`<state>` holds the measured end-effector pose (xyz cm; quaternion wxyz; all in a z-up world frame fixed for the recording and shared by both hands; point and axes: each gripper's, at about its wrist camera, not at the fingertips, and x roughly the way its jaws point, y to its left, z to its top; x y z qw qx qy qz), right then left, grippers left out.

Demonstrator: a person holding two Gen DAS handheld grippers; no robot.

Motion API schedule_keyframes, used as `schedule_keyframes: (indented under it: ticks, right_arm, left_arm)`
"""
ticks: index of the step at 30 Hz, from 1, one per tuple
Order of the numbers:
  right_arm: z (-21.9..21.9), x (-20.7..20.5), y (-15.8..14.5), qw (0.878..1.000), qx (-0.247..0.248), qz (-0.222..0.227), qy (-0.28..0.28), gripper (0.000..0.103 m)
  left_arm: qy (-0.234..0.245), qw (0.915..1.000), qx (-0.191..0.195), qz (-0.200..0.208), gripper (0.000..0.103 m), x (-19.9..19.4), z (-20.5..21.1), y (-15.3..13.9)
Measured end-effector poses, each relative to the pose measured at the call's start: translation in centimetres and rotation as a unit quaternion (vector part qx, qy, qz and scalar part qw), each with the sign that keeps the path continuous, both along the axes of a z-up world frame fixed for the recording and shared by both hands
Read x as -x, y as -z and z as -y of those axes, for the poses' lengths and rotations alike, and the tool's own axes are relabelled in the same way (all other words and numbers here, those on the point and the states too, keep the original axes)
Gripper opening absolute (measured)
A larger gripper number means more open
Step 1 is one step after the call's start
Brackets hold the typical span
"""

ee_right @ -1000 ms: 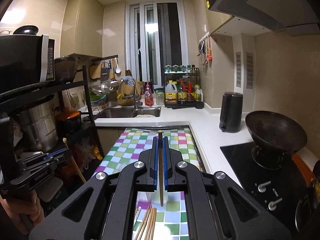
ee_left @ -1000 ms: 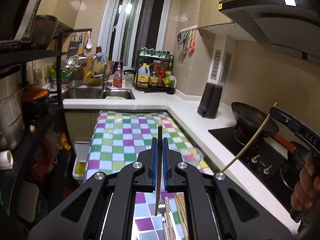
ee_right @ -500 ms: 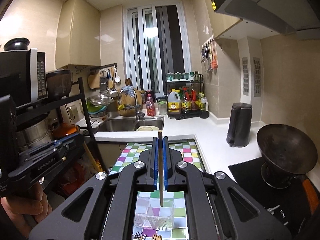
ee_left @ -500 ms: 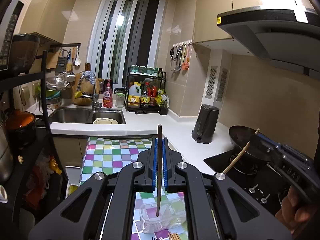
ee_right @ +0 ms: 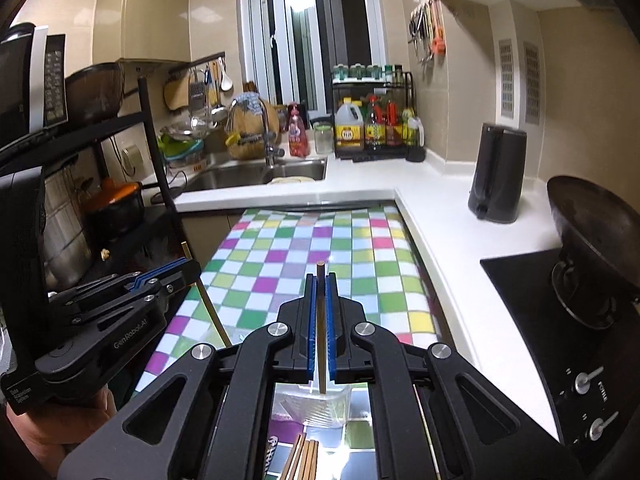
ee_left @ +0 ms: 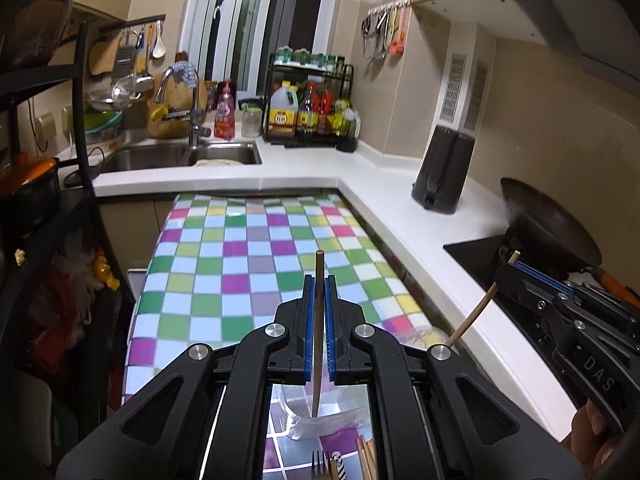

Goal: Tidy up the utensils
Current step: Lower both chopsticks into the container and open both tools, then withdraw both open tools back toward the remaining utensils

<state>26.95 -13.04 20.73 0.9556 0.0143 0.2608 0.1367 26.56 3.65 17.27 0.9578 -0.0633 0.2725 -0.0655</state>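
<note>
My left gripper (ee_left: 319,280) is shut on a brown chopstick (ee_left: 319,336) held upright, its lower end in or just above a clear plastic container (ee_left: 320,420) on the checkered table. My right gripper (ee_right: 320,278) is shut on a second chopstick (ee_right: 321,332), also upright, its lower tip above the same container (ee_right: 312,406). Each gripper shows in the other's view: the right one (ee_left: 516,266) with its pale chopstick (ee_left: 474,314), the left one (ee_right: 176,268) with its chopstick (ee_right: 210,304). Loose chopsticks (ee_right: 304,460) and a fork (ee_left: 319,468) lie in front of the container.
The checkered tablecloth (ee_left: 248,264) covers the table between a black shelf rack (ee_left: 60,208) on the left and the white counter (ee_left: 420,232) on the right. A black kettle (ee_left: 442,168), a wok (ee_right: 592,220) on the stove and the sink (ee_left: 180,156) stand beyond.
Both grippers have tilted down and moved closer over the container with their chopsticks. The container now sits right under both chopstick tips, nearer than half a second ago.
</note>
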Motion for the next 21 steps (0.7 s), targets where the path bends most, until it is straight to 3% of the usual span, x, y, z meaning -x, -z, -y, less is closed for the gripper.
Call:
schedule_keyframes:
  ticks: [7,9,11,14,21]
  right_arm:
    - [-0.4,-0.7,2.0,1.0,0.009,-0.026,-0.002,0.006]
    - [-0.4,-0.6,1.9,1.0,0.01,-0.029,-0.001,0.011]
    - [-0.3,-0.3,1.6,1.0,0.013,-0.025,0.004,0.026]
    - [-0.1,0.4,0.8,1.0,0.019,-0.015,0.016,0.036]
    - [1.3,4.2,-2.4,0.999,0.022,0.032,0.033,0.039]
  left_arm:
    - [0.005,0.9999,-0.01,-0.011,0.005,-0.5,0.8,0.6]
    - [0.0,0.9998,-0.012,-0.013,0.013,-0.5,0.8,0.5]
    - [-0.006,0.9998,-0.017,-0.003,0.038,-0.2,0.9,0.1]
    - [-0.019,0.9992,-0.029,0.018,0.044,0.9,0.9,-1.2]
    - [-0.043,0.9965,-0.031,0.065,0.059,5.2,0.3,-4.3]
